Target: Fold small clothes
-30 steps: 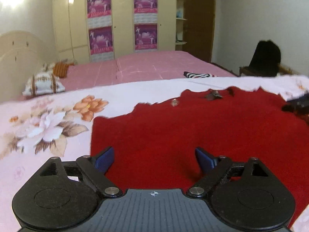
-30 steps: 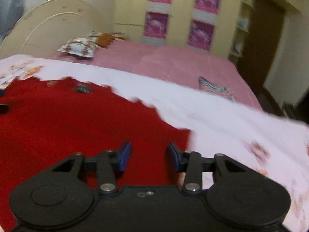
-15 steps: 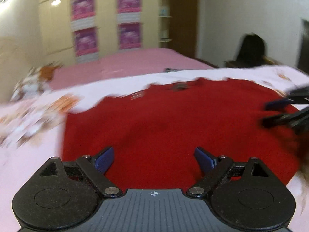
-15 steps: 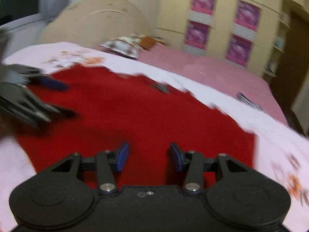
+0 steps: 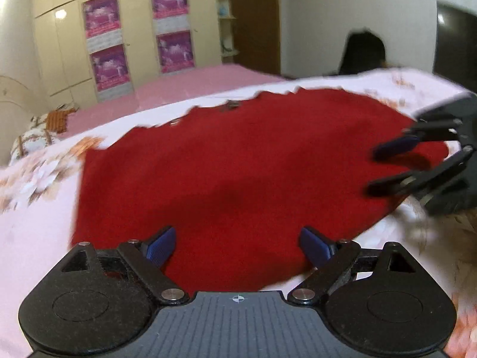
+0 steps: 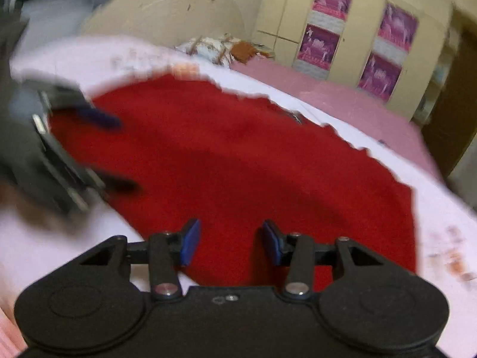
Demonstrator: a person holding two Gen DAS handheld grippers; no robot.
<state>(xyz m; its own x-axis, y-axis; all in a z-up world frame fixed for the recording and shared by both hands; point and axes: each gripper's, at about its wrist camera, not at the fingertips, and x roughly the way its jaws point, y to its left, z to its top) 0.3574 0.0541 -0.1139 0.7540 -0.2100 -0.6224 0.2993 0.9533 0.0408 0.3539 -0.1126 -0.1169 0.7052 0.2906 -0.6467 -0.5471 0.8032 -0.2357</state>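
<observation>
A red garment (image 5: 238, 164) lies spread flat on a pale floral sheet (image 5: 38, 208). It fills the middle of the right wrist view too, red garment (image 6: 253, 164). My left gripper (image 5: 238, 244) hovers open over its near edge, blue pads wide apart and nothing between them. My right gripper (image 6: 231, 241) is open about halfway, also over the near edge, with only cloth below the gap. Each gripper shows in the other's view: the right gripper (image 5: 375, 170) at the garment's right edge, the left gripper (image 6: 123, 155) at its left edge, blurred.
Small dark bits (image 5: 232, 106) sit at the garment's far edge. Behind is a pink bedspread (image 5: 193, 83) with a pillow (image 5: 32, 143), a headboard (image 6: 167, 15), and a wardrobe with pink posters (image 5: 104, 59). A dark bundle on a chair (image 5: 362, 53) stands at the far right.
Both grippers have swung in toward each other over the near side of the garment, so each now shows large in the other's view. Neither opening has changed.
</observation>
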